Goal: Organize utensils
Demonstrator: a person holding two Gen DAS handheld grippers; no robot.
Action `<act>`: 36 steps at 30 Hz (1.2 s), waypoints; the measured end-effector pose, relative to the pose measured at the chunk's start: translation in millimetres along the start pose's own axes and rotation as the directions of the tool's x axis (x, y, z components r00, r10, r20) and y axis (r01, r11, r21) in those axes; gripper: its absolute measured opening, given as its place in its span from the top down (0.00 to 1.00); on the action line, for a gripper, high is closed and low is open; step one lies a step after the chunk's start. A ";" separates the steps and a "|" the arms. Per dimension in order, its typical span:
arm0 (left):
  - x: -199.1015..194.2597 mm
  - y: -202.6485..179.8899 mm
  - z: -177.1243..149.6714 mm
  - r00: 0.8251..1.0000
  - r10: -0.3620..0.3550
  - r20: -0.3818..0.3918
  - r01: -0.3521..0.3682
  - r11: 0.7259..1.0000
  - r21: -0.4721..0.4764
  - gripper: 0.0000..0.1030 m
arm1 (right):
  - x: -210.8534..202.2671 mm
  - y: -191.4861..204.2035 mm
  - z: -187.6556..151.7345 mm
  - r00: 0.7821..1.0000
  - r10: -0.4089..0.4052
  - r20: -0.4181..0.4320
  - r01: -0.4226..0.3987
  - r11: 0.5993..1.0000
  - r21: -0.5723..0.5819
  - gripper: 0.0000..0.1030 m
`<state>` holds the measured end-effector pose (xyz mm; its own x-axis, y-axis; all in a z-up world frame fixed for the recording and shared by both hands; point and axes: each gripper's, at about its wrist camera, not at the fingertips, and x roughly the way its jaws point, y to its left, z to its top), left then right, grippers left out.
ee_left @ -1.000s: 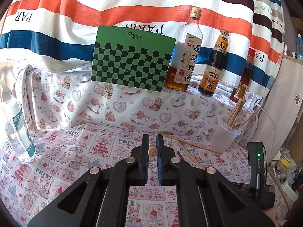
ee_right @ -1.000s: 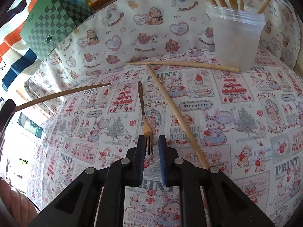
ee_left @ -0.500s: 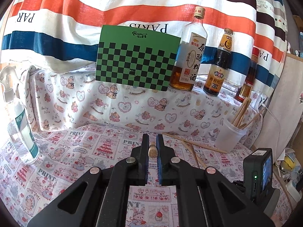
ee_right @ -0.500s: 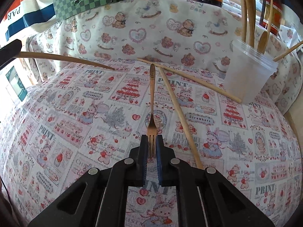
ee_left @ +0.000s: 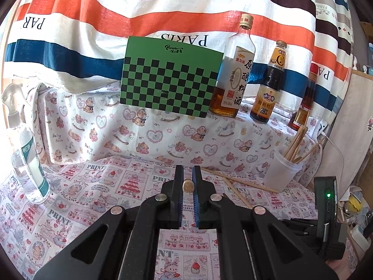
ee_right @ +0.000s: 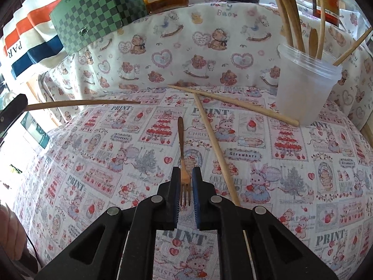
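Left wrist view: the left gripper [ee_left: 187, 184] was clamped on a chopstick [ee_left: 188, 186], seen end-on. The cup [ee_left: 283, 173] stood well ahead to its right.

Right wrist view: the right gripper [ee_right: 185, 186], jaws narrow and just reopening slightly, straddled the fork [ee_right: 183, 161] tines without a visible clamp. Recommendation: close squarely on the neck before lifting toward the cup [ee_right: 305, 93].

Green-black checkered board [ee_left: 169, 82], striped orange-blue-white cloth [ee_left: 93, 18], golden fork [ee_right: 183, 163].
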<state>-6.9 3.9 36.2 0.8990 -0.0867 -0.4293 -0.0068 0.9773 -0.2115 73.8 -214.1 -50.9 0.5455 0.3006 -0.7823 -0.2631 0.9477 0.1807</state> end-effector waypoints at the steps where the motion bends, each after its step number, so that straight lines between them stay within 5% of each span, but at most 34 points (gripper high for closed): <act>1: 1.5 0.9 -0.3 1.000 0.004 -0.006 -0.004 1.000 -0.006 0.94 | 1.4 -0.3 0.8 1.000 -0.005 -0.019 0.005 1.000 0.002 0.81; 3: 4.9 3.2 -1.1 1.000 0.006 -0.020 -0.006 1.000 -0.020 0.94 | 6.2 -0.6 -0.1 0.998 -0.013 -0.069 0.014 1.000 0.018 0.72; 9: 1.0 6.0 1.0 1.000 -0.007 -0.016 0.006 0.999 -0.042 0.94 | -4.8 -26.6 -21.8 0.996 0.071 -0.046 -0.054 0.955 0.292 0.72; 16: -0.8 7.7 1.5 1.000 -0.003 -0.010 0.002 0.999 -0.051 0.94 | -0.6 -43.5 -27.3 0.987 0.156 -0.041 -0.118 0.875 0.470 0.76; 24: -0.7 10.0 2.1 1.000 0.001 -0.012 -0.001 0.998 -0.062 0.94 | 4.0 -20.6 -17.5 0.996 0.065 -0.062 -0.040 0.940 0.338 0.80; 26: -1.8 9.6 2.1 1.000 0.002 -0.009 -0.002 0.998 -0.060 0.94 | 5.2 -17.7 -17.3 0.998 0.031 -0.061 -0.010 0.949 0.314 0.89; 32: -4.1 8.8 2.8 1.000 0.006 -0.003 -0.006 0.998 -0.063 0.94 | 5.0 -13.3 -17.2 0.998 0.002 -0.066 0.015 0.964 0.264 0.91; 36: -5.4 9.2 3.7 1.000 0.016 0.007 -0.015 0.998 -0.059 0.94 | -4.3 1.0 -19.5 0.995 -0.096 -0.022 0.098 0.987 0.130 0.92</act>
<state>-10.3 14.1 39.8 0.9019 -0.0700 -0.4262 -0.0461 0.9656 -0.2560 55.8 -216.5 -59.0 0.5506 0.2063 -0.8089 -0.1026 0.9784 0.1796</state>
